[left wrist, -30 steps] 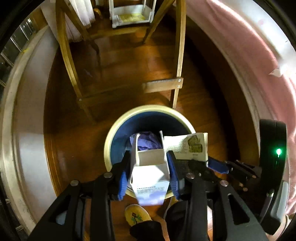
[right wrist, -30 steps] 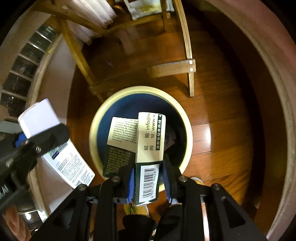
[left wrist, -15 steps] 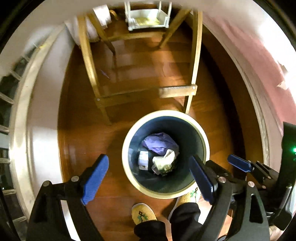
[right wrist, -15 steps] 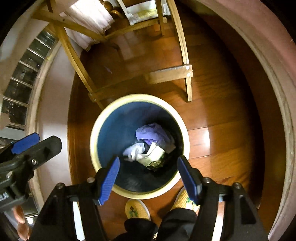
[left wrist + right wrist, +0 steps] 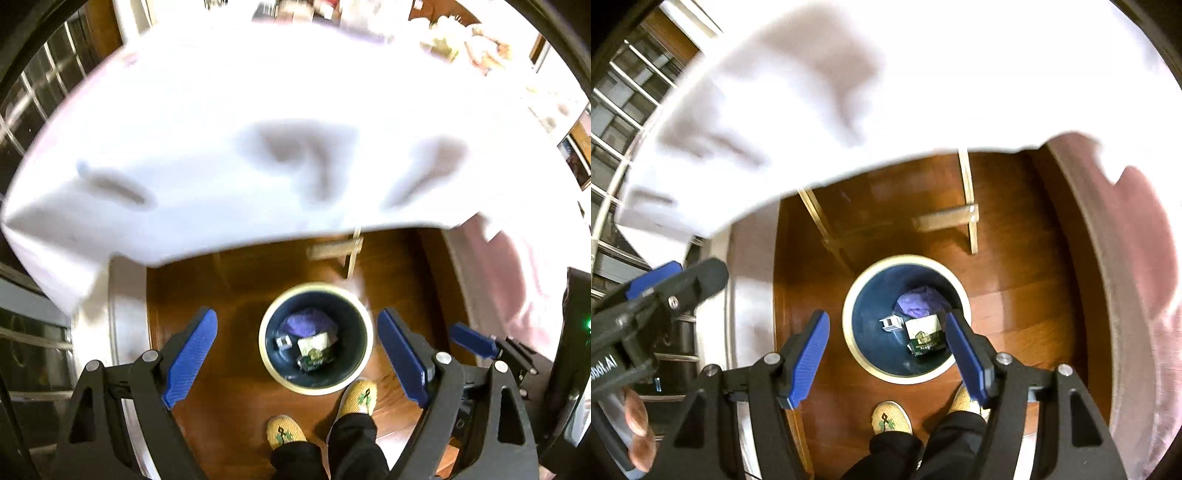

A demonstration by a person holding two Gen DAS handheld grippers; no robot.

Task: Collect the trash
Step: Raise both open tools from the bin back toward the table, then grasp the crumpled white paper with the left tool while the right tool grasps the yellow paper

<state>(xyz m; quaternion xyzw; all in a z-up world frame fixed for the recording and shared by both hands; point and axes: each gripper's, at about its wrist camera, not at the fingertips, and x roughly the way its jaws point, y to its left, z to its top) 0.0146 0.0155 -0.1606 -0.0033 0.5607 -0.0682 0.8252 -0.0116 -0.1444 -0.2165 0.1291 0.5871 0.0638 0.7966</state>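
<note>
A round bin with a cream rim (image 5: 266, 360) (image 5: 849, 336) and dark blue inside stands on the wooden floor far below both grippers. In it lie a purple crumpled wrapper (image 5: 308, 321) (image 5: 921, 303), a small white carton (image 5: 283, 343) (image 5: 891, 323) and a green-and-white box (image 5: 314, 347) (image 5: 923, 334). My left gripper (image 5: 297, 356) is open, its blue pads wide apart and empty, high above the bin. My right gripper (image 5: 888, 356) is open and empty too, also high above the bin. The left gripper (image 5: 653, 280) shows at the left edge of the right wrist view.
A white tablecloth (image 5: 258, 129) (image 5: 886, 74) covers the upper half of both views, blurred. Wooden table legs and a crossbar (image 5: 969, 214) stand behind the bin. The person's two patterned slippers (image 5: 286, 432) (image 5: 890, 419) are beside the bin's near rim. A pink cloth (image 5: 1145, 240) hangs at the right.
A second ago each gripper held a carton or box over the bin. Both jaws opened, the items dropped into the bin, and both grippers rose high until the tablecloth came into view.
</note>
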